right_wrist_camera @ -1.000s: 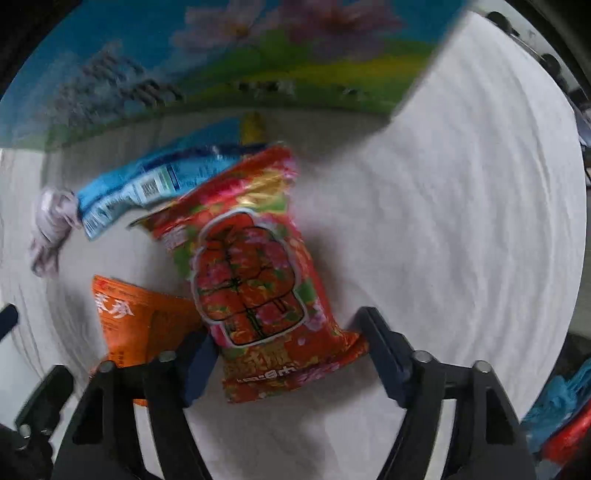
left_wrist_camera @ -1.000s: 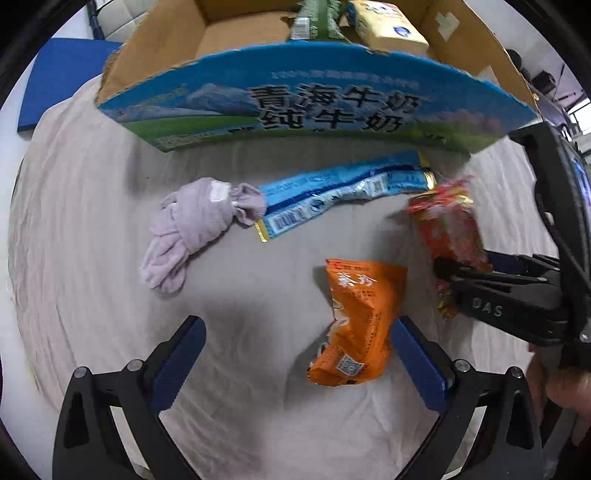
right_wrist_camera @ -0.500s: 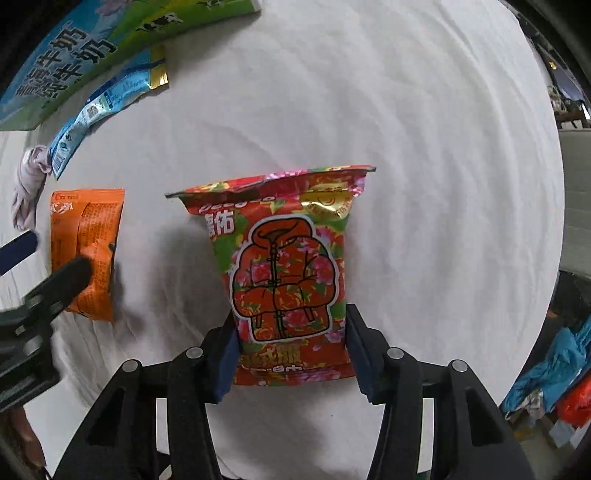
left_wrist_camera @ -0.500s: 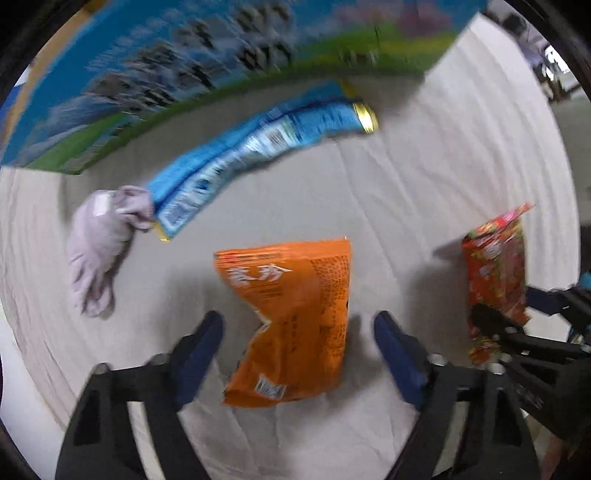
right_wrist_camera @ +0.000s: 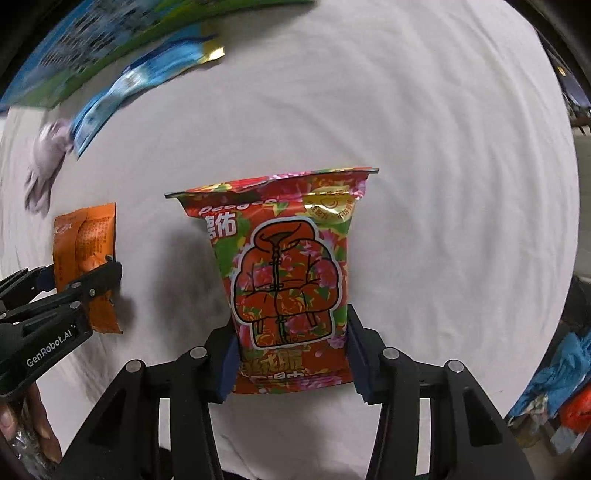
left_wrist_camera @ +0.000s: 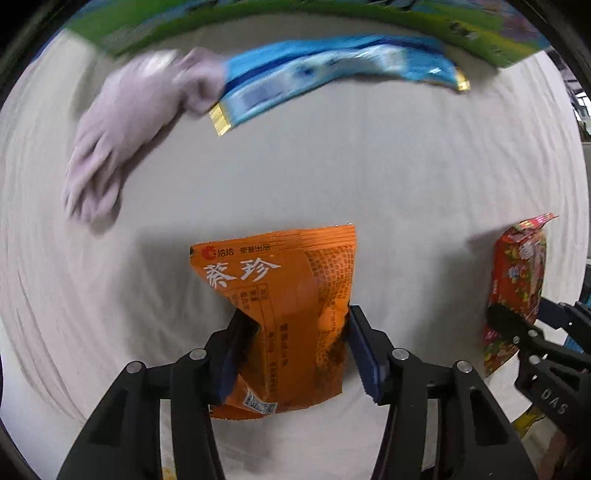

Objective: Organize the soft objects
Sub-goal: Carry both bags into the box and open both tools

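**Two snack bags pinched at their near ends, carton at the far edge**

Orange snack bag (left_wrist_camera: 280, 314) sits between the blue pads of the left gripper (left_wrist_camera: 295, 347), which are closed in on its lower half; the foil crumples where the pads (left_wrist_camera: 364, 354) press. Its long axis runs straight away from the fingers, sealed top edge pointing far. Whether it hangs clear of the white cloth (left_wrist_camera: 369, 177) or rests on it cannot be told.

Off to the right, the right gripper (right_wrist_camera: 291, 354) pinches the red floral snack bag (right_wrist_camera: 284, 280) the same way, near its bottom, long axis also running away from the fingers. From the right wrist view the two bags lie well apart, so neither hand blocks the other.

Farther out on the cloth lie a lilac cloth bundle (left_wrist_camera: 122, 125) at far left and, touching its end, a long blue packet (left_wrist_camera: 332, 74) stretching rightward. Beyond them stands the printed carton wall (left_wrist_camera: 332, 18), blurred here.

The carton is probably where the bags belong. The coming move turns on lifting each bag high enough to pass over the blue packet and the wall; the left hand's path crosses the packet more directly.
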A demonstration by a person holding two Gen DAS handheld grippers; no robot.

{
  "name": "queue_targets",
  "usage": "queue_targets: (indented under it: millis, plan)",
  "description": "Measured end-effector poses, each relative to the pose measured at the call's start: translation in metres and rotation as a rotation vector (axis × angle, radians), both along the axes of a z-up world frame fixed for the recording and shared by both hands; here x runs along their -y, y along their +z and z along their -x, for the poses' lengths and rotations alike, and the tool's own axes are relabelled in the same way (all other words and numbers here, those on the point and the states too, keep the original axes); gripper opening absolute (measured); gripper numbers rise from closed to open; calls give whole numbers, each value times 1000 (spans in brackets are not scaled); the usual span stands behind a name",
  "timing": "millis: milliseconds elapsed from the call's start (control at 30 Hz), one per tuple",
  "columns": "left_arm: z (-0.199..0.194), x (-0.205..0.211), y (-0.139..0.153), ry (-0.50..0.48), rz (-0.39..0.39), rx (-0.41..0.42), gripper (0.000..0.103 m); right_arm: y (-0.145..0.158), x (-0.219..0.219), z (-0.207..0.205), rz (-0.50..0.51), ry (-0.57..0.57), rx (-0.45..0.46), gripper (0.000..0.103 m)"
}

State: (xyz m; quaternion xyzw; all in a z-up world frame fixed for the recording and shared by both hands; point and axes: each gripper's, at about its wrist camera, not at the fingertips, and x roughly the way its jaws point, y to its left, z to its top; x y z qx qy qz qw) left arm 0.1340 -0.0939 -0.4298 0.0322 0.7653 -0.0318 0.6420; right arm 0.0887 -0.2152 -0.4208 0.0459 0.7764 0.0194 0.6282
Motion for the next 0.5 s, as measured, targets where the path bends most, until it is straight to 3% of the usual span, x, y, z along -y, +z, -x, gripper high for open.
queue_targets:
  millis: [400,500]
  plan:
    - [1,-3,-9,5,-5,10,55,-13,-51,8,115,63,-26,58]
    - [2,1,-8,7,-4,10,55,-14,-59,6,109,35,-37,59]
